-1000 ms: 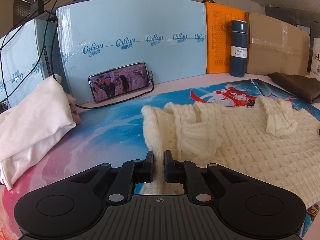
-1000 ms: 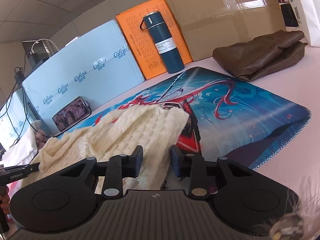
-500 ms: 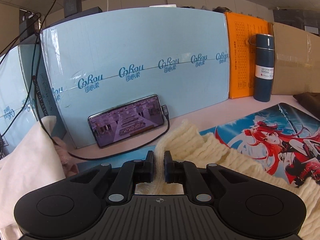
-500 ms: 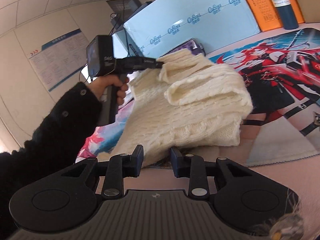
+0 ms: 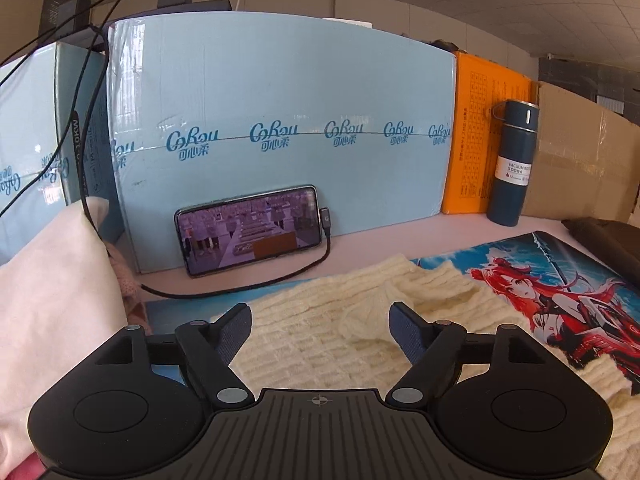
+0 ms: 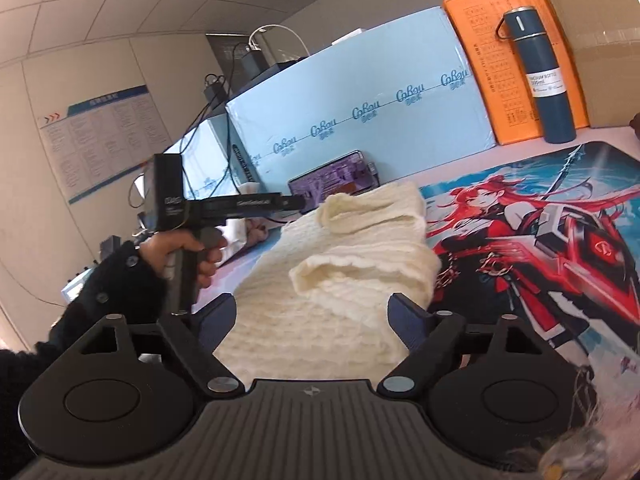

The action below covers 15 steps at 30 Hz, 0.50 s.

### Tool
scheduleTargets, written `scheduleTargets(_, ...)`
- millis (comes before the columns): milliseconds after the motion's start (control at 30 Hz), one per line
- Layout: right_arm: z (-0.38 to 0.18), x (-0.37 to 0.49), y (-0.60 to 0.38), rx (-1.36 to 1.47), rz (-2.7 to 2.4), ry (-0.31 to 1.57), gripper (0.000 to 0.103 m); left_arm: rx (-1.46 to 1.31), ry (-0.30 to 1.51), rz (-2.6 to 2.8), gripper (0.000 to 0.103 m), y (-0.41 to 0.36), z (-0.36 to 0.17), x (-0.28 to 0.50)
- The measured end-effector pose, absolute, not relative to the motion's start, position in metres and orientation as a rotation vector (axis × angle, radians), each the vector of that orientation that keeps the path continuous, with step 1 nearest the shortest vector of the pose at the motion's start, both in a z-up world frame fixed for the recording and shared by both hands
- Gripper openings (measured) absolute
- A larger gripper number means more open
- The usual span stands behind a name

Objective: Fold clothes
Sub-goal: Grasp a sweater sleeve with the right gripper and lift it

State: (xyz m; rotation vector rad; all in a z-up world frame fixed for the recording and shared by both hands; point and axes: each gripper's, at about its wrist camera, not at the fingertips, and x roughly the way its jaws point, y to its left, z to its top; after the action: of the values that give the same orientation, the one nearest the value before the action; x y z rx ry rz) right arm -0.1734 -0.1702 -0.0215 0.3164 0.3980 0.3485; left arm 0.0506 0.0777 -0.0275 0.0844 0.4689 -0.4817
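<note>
Behind the pink tabletop [image 5: 372, 236] a row of boxes was stood on edge: a pale blue carton [image 5: 280, 120] printed with a repeated logo, an orange box [image 5: 480, 120] and a brown cardboard box [image 5: 580, 152]. A phone [image 5: 248, 230] with a lit screen was leaned against the blue carton, with a black cable [image 5: 280, 278] plugged into its right end. A dark blue vacuum bottle [image 5: 514, 164] was seen upright just in front of the orange box. An illustrated desk mat [image 6: 540, 240] was spread over the table, and on its left part the cream knitted sweater [image 6: 340, 280] was laid, folded into a long thick bundle with a rolled sleeve on top. A white cloth [image 5: 52, 300] was heaped at the left edge of the left wrist view.

The left gripper [image 5: 320, 316] was held just above the near end of the sweater; its jaws were opening and were already spread wide, with the knit seen below and between them but not pressed by either pad. In the right wrist view it was seen gripped by a hand [image 6: 184, 252] in a dark sleeve, its tip near the far end of the bundle. The right gripper [image 6: 312, 308] was likewise opening, its pads set wide apart at either side of the sweater's near end without being pressed on it
</note>
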Motion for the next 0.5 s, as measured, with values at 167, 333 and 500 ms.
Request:
scheduleTargets(167, -0.022, -0.144, -0.129, -0.005, 0.331, 0.42, 0.097, 0.027, 0.508, -0.541, 0.084, 0.092, -0.042, 0.042)
scheduleTargets(333, -0.04, -0.109, -0.117, -0.061, 0.283, 0.542, 0.083, 0.058, 0.515, -0.531, 0.086, 0.092, -0.046, 0.038)
scheduleTargets(500, -0.038, -0.103, -0.129, 0.014, 0.207, 0.552, 0.02, 0.06, 0.512, -0.551, 0.086, 0.09, -0.046, 0.033)
